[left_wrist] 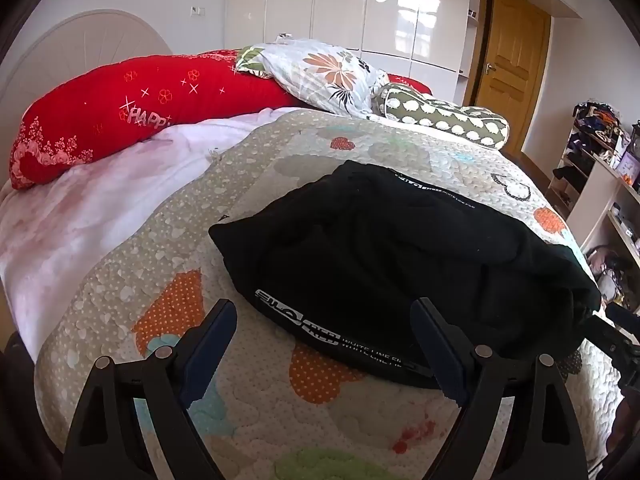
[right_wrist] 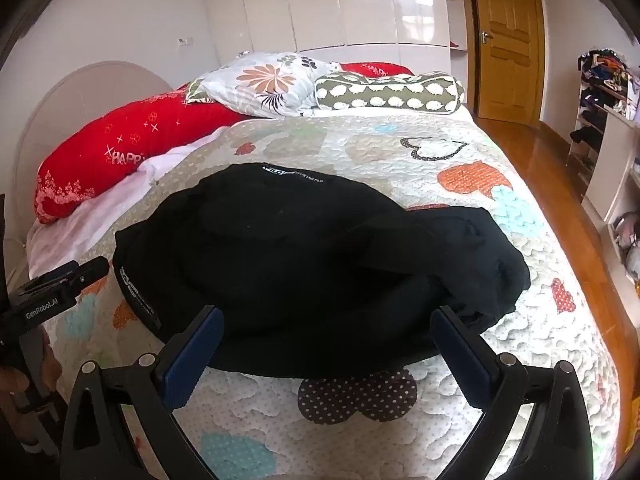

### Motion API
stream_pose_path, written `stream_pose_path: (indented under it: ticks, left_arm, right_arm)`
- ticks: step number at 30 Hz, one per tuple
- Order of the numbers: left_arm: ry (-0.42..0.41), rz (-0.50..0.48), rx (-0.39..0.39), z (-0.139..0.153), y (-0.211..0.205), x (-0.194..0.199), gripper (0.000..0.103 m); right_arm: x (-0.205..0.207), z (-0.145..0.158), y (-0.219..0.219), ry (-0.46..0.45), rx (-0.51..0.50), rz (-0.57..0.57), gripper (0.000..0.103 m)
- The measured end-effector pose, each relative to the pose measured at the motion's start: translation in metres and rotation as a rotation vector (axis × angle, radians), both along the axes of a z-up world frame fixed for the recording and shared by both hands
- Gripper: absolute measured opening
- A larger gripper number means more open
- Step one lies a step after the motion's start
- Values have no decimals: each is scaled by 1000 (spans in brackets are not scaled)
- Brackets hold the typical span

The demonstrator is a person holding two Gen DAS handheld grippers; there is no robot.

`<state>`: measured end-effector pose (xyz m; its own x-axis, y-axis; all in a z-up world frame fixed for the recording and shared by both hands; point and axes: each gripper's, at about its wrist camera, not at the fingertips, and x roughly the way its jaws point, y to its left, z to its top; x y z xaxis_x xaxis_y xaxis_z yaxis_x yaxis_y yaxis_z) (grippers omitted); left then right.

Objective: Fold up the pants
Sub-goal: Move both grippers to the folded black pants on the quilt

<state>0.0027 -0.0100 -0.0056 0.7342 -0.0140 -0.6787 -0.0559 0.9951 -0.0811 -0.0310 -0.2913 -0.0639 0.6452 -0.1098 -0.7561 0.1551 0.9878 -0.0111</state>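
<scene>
Black pants (left_wrist: 392,256) with white lettering lie folded in a compact pile on the heart-patterned quilt (left_wrist: 168,264). They also show in the right wrist view (right_wrist: 312,264). My left gripper (left_wrist: 324,312) is open and empty, just short of the pile's near left edge. My right gripper (right_wrist: 326,322) is open and empty, its fingers at the pile's near edge. The left gripper's body (right_wrist: 52,292) shows at the left of the right wrist view. The right gripper's body (left_wrist: 616,336) shows at the right of the left wrist view.
A red bolster (left_wrist: 132,112), a floral pillow (left_wrist: 316,72) and a green patterned bolster (left_wrist: 444,120) lie at the head of the bed. Shelves with clutter (right_wrist: 608,120) stand at the right. A wooden door (right_wrist: 508,40) and white wardrobes (right_wrist: 340,4) are behind.
</scene>
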Motion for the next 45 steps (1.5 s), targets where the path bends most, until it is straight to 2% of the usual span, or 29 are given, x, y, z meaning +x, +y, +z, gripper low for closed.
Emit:
stream_pose_path:
  ticks: [20, 24, 26, 35, 39, 41, 45]
  left_arm:
    - [23, 8, -4, -10, 0, 15, 88]
    - [26, 7, -3, -12, -1, 17, 88]
    - [29, 8, -6, -13, 0, 18, 88]
    - [57, 45, -71, -16, 20, 25, 89]
    - [78, 65, -109, -18, 32, 36, 89]
    - [81, 80, -120, -18, 37, 40, 89]
    - [100, 113, -144, -22, 47, 51, 89]
  right_arm:
    - [12, -12, -5, 46, 27, 12, 103]
    - [14, -14, -4, 32, 14, 15, 103]
    - [15, -17, -5, 60, 44, 7, 103]
    - [20, -21, -29, 67, 87, -34, 103]
    - [33, -23, -40, 58, 46, -51, 103]
    - [43, -26, -45, 75, 24, -43, 103]
    - [65, -35, -51, 51, -7, -20, 102]
